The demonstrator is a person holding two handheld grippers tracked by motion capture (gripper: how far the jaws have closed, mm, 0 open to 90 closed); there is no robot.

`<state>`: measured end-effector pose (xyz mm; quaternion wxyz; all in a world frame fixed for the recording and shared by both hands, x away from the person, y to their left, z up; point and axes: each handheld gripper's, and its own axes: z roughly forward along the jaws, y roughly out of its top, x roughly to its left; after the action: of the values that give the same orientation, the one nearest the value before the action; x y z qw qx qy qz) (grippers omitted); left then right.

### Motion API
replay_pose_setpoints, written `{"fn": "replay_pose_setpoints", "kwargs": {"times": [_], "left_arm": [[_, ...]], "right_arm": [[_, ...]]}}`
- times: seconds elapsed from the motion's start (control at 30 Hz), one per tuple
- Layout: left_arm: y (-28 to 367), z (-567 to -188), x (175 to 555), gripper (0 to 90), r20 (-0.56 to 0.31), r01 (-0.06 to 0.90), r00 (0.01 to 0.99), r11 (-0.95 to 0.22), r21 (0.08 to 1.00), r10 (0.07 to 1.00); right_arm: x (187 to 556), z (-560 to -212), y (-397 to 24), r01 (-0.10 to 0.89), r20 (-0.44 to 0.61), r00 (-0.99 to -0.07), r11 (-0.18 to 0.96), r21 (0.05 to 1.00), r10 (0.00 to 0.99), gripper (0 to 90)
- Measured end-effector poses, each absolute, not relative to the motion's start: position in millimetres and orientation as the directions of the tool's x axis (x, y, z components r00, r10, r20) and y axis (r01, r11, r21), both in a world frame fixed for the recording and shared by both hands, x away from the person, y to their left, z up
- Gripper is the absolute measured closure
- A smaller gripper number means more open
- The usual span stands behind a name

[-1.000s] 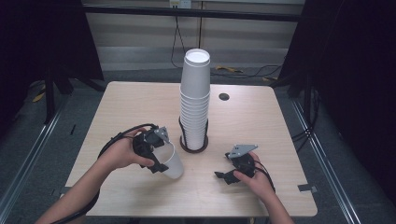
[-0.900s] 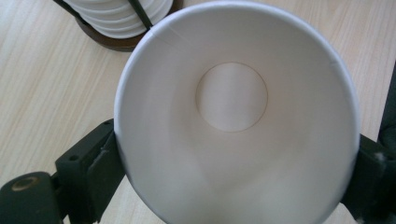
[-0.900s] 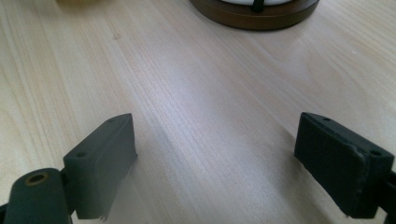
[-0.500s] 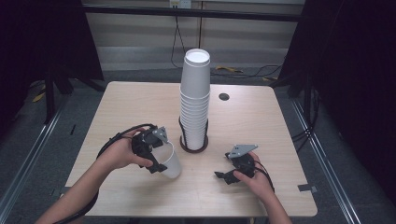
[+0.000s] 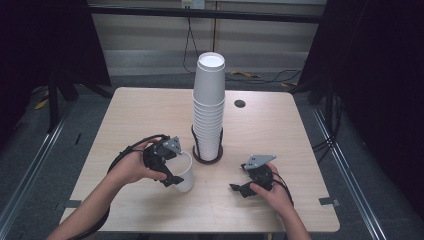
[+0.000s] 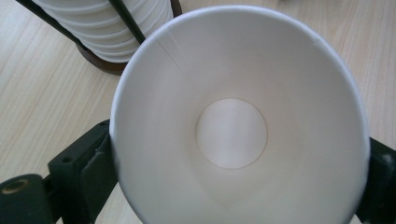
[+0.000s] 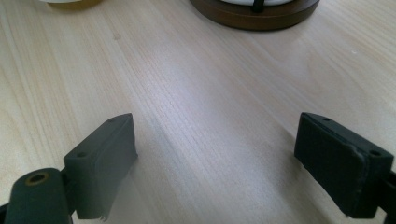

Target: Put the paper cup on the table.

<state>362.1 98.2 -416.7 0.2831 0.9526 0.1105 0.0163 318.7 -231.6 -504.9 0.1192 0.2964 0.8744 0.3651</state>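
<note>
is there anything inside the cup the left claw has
Nothing: the left claw view looks straight into the cup, showing bare white walls and a clean round bottom. The table under it is covered by the cup.

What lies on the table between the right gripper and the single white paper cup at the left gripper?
Nothing: in the high view, only bare light wooden table separates the right gripper from the single white paper cup.

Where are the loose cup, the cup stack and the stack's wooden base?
Loose cup [image 6: 231,133]: left gripper view, its inside bottom.
Cup stack [image 5: 208,107]: high view, the stack's side, midway up.
Wooden base [image 7: 254,16]: right gripper view, its dark front rim.
</note>
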Motion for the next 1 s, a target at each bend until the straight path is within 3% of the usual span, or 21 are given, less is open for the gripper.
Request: {"fn": "replay_pose_setpoints", "kwargs": {"times": [1.0], "left_arm": [[114, -439, 357, 6.9, -0.061, 0.259, 0.957, -0.741, 0.620, 0.283]], "right_arm": [[318, -505, -232, 0.431, 0.007, -0.796, 0.558, 0.709, 0.605, 12.5]]}}
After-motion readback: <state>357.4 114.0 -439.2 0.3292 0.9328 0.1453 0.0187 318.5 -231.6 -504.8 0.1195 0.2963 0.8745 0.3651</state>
